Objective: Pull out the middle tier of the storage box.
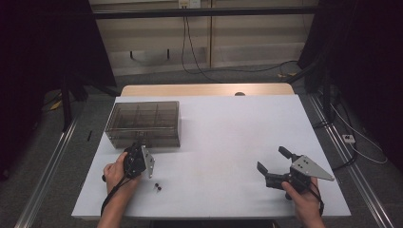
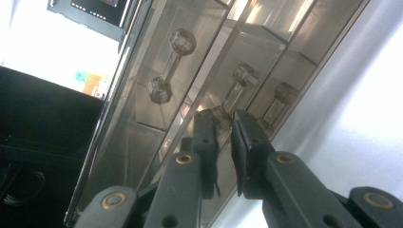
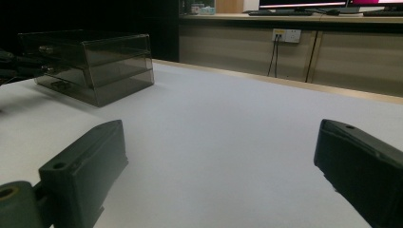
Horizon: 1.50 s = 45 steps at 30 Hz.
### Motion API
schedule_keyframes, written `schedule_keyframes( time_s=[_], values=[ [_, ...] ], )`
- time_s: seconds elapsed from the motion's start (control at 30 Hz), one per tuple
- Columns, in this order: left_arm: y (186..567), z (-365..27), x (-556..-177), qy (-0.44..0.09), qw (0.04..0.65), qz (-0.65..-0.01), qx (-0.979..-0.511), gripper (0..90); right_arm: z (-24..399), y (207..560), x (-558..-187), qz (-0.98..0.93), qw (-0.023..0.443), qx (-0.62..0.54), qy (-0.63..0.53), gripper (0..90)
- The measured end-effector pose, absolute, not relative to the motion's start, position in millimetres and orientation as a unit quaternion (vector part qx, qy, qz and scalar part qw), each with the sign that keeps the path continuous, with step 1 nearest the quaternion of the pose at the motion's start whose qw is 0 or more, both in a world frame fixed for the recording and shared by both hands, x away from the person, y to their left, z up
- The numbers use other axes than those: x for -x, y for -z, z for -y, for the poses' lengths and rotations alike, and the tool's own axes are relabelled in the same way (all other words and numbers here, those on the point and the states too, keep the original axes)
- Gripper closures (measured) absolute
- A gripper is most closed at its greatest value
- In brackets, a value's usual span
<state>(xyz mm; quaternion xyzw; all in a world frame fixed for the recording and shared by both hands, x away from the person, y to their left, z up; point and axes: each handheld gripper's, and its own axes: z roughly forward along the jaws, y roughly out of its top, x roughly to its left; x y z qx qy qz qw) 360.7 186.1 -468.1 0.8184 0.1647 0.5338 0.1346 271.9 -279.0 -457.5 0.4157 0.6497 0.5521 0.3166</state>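
The smoked, see-through drawer box stands on the far-left part of the white table, its front with the dumbbell-shaped handles turned toward the person. In the left gripper view three such handles show, and the left gripper has its jaws drawn nearly together around the middle handle, at the handle's near knob; whether the pads actually press on it I cannot tell. From the high view this gripper sits right against the box front. The step in hand looks like taking hold of a drawer to open it. Next would come a firm pinch on the handle's bar and a straight pull toward the person, level, so the drawer slides without dragging the light box. The right gripper hovers well apart at the near right, jaws spread wide and empty; it could brace the box. Two small dark bits lie near the left hand.
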Motion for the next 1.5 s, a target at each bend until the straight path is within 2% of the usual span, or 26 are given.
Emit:
schedule_keyframes(
  time_s=[0.03,0.07,0.23,0.47,0.87,0.9,1.07,1.5],
  values=[
    [468,-186,-359,-0.54,0.135,-0.158,-0.816,83.1,279,458,-272,-0.65,0.317,-0.416,-0.552,3.0],
    [466,-188,-358,-0.538,0.142,-0.165,-0.814,90.0,279,458,-272,-0.65,0.318,-0.415,-0.552,3.0],
    [467,-191,-358,-0.539,0.141,-0.163,-0.815,90.0,279,458,-272,-0.652,0.318,-0.412,-0.551,2.9],
    [472,-186,-366,-0.552,0.128,-0.141,-0.812,78.3,280,458,-272,-0.652,0.318,-0.414,-0.55,3.0],
    [478,-185,-372,-0.559,0.134,-0.127,-0.808,78.8,279,458,-272,-0.652,0.317,-0.413,-0.552,3.0],
    [475,-185,-372,-0.561,0.111,-0.117,-0.812,79.0,280,457,-272,-0.652,0.318,-0.412,-0.551,3.0],
    [476,-185,-371,-0.567,0.102,-0.102,-0.811,79.9,281,457,-272,-0.65,0.319,-0.414,-0.551,3.0],
    [474,-188,-372,-0.563,0.107,-0.088,-0.815,80.6,280,457,-273,-0.651,0.319,-0.413,-0.55,3.0]
  ],
)
